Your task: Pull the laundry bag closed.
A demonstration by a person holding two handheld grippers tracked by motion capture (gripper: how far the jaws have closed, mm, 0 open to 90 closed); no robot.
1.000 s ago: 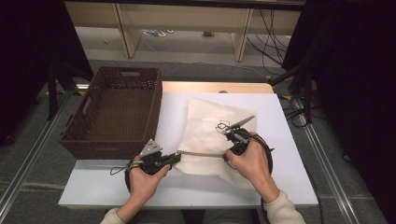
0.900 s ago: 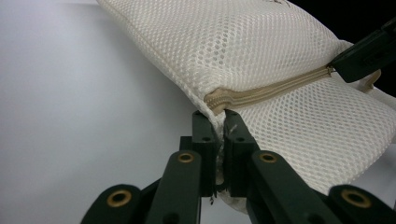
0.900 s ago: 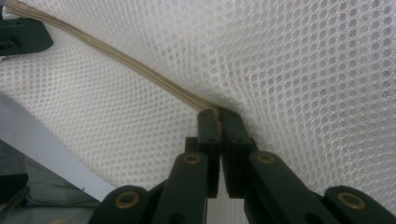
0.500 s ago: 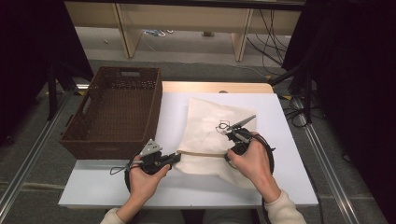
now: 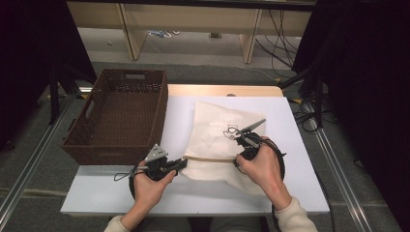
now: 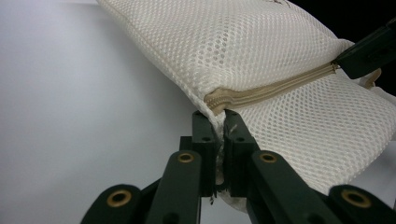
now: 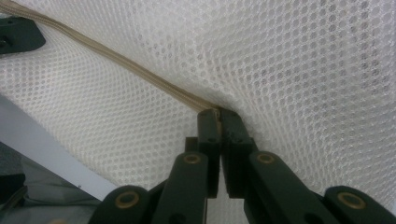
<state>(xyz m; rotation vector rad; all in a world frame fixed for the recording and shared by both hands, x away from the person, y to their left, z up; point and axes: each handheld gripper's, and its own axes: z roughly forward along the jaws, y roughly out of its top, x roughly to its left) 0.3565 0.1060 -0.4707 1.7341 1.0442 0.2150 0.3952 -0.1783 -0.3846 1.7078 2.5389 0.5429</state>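
A white mesh bag [image 5: 215, 133] with a beige zipper [image 5: 210, 158] lies on the white table [image 5: 176, 113]. My left gripper [image 5: 184, 163] is shut on the bag's left corner, right at the zipper's end. In the left gripper view its jaws [image 6: 218, 122] pinch the mesh below the zipper [image 6: 271, 91]. My right gripper [image 5: 238, 158] is shut on the zipper's other end. In the right gripper view its jaws [image 7: 217, 114] close on the zipper [image 7: 116, 60] where it meets the mesh [image 7: 289, 60]. The zipper runs taut between the two grippers.
A brown wicker basket [image 5: 116, 113] stands on the table's left side, close to the left hand. A wooden board [image 5: 222, 90] lies beyond the table's far edge. Cables trail on the floor at the right [image 5: 309, 116].
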